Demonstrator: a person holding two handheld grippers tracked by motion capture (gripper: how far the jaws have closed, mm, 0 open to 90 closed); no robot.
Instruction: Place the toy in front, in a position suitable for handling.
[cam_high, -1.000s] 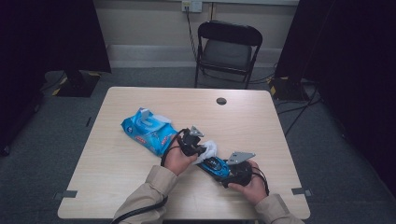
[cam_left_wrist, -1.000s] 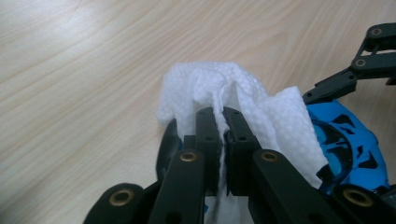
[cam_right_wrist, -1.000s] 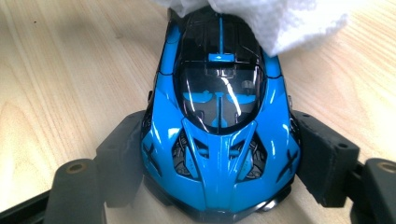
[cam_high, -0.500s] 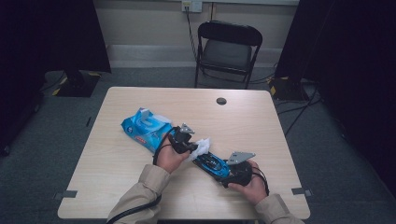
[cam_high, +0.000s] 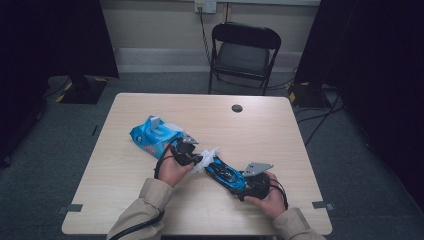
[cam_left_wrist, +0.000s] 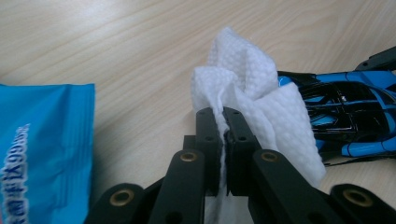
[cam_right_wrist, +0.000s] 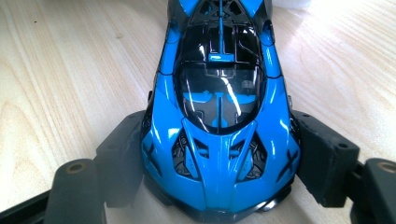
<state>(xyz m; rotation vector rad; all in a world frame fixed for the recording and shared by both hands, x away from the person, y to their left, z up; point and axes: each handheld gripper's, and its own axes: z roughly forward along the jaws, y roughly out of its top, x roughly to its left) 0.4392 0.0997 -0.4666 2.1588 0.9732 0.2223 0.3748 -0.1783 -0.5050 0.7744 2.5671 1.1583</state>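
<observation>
A blue and black toy car (cam_high: 226, 173) (cam_right_wrist: 219, 107) lies on the wooden table (cam_high: 280, 135) near its front edge. My right gripper (cam_high: 244, 186) (cam_right_wrist: 219, 158) is shut on the car, its pads pressing both sides of the car's front. My left gripper (cam_high: 196, 159) (cam_left_wrist: 223, 133) is shut on a crumpled white wipe (cam_high: 207, 156) (cam_left_wrist: 254, 109). The wipe rests against the far end of the car (cam_left_wrist: 348, 114).
A blue pack of wipes (cam_high: 156, 135) (cam_left_wrist: 42, 154) lies on the table just left of my left gripper. A small black disc (cam_high: 237, 108) sits near the table's far edge. A folding chair (cam_high: 242, 55) stands beyond the table.
My left gripper has slid left along the car with the wipe, toward the pack of wipes. The right gripper and the car have stayed put.
</observation>
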